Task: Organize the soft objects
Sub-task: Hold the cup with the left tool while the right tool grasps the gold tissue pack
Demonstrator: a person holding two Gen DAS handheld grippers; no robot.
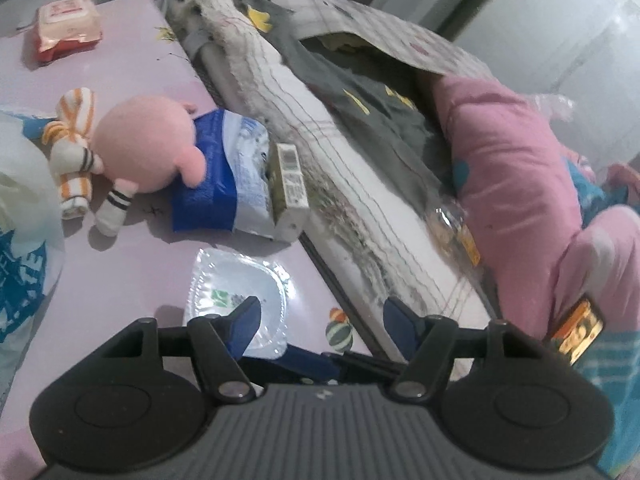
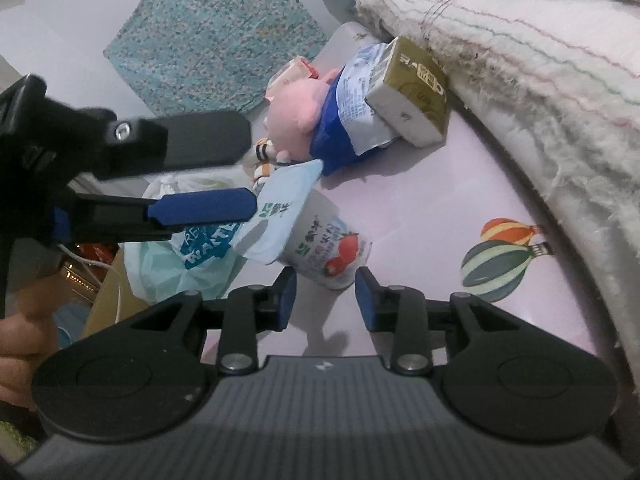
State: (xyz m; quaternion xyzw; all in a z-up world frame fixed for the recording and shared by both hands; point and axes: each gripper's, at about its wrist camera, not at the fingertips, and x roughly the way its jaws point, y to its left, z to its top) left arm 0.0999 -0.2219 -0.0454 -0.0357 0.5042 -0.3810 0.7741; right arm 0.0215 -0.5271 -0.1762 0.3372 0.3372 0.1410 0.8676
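A pink plush doll [image 1: 148, 144] [image 2: 294, 114] lies on the lilac table [image 1: 120, 280], its back against a blue and white pack [image 1: 216, 176]. Beside it lies a small striped plush [image 1: 74, 152]. A yogurt cup [image 2: 324, 248] with its lid peeled back stands just ahead of my right gripper [image 2: 326, 284]. The right gripper's jaws are open and flank the cup's lower part without pressing on it. My left gripper [image 1: 322, 312] [image 2: 251, 170] is open and empty above the cup [image 1: 236, 300], with its lower finger near the lid flap.
An olive tissue pack [image 1: 290, 188] leans on the blue pack. A folded white towel [image 1: 320, 140], grey clothing [image 1: 360, 92] and a pink pillow [image 1: 512, 184] pile up on the right. A red wipes pack [image 1: 68, 28] lies far left. A plastic bag [image 2: 184, 256] sits at the table's edge.
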